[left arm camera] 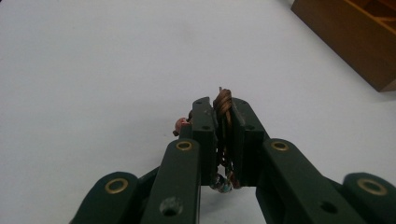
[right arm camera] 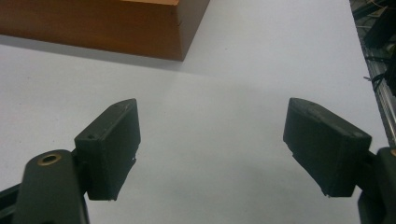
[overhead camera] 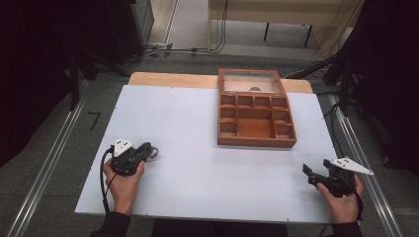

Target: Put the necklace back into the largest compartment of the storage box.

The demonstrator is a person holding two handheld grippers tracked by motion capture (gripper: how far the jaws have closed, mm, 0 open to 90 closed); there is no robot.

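here we see the left claw (left arm camera: 223, 128) clenched on a small beaded bracelet (left arm camera: 223, 103), a coil of brown cord rising between its pads and a few beads hanging below and to one side. in the high view the left claw (overhead camera: 146, 152) sits low over the near left part of the white counter (overhead camera: 188, 148), with the bracelet (overhead camera: 154, 153) at its tip. the right claw (right arm camera: 212, 140) hangs released over the near right edge, nothing between its pads. a wooden compartment box (overhead camera: 256, 120) stands well apart on the far side, lid raised.
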